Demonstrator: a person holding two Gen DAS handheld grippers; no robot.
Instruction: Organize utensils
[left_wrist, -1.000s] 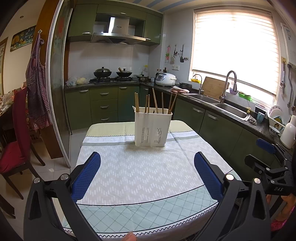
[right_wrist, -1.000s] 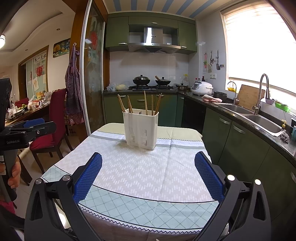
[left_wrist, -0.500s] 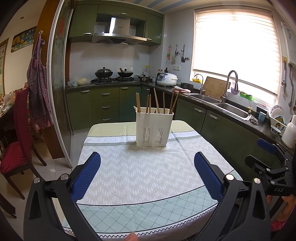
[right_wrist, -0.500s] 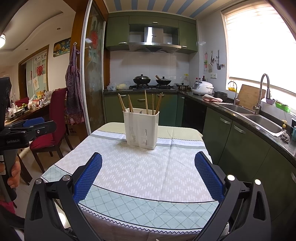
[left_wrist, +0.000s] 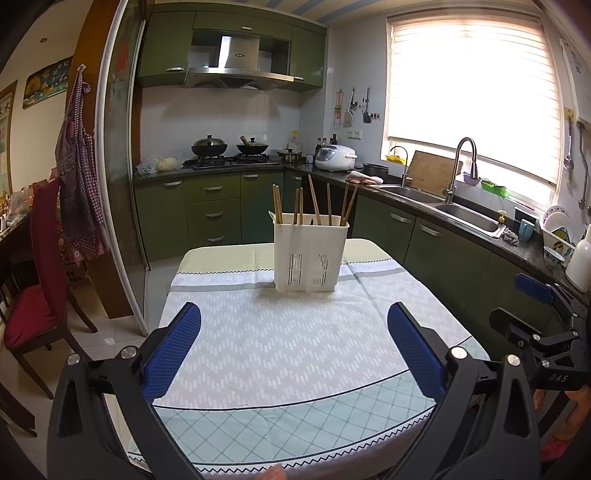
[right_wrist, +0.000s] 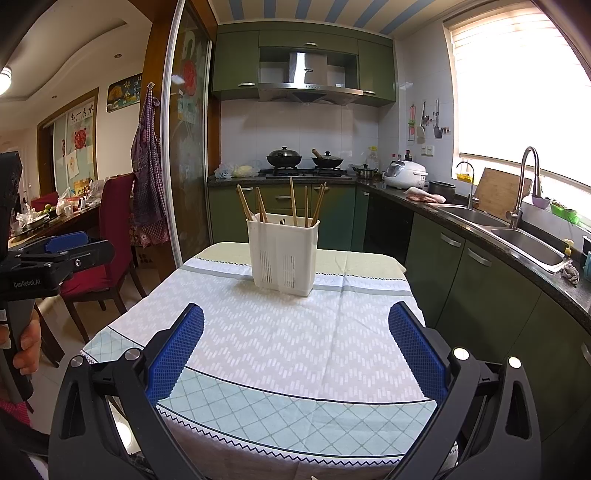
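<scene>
A white slotted utensil holder (left_wrist: 308, 258) stands upright toward the far end of the table (left_wrist: 258, 347), with several wooden chopsticks (left_wrist: 314, 201) sticking up out of it. It also shows in the right wrist view (right_wrist: 283, 254), with its chopsticks (right_wrist: 293, 203). My left gripper (left_wrist: 294, 325) is open and empty above the table's near end, well short of the holder. My right gripper (right_wrist: 295, 328) is open and empty too, at about the same distance. The right gripper shows at the left wrist view's right edge (left_wrist: 535, 295); the left one at the right wrist view's left edge (right_wrist: 61, 247).
A patterned tablecloth (right_wrist: 280, 343) covers the table. A red chair (right_wrist: 110, 236) stands at its left. Green cabinets with a sink (right_wrist: 524, 240) run along the right. A stove with two pots (left_wrist: 229, 147) is at the back.
Both grippers have drifted slightly; the holder sits a little higher and nearer the centre in each view. Both stay open and empty.
</scene>
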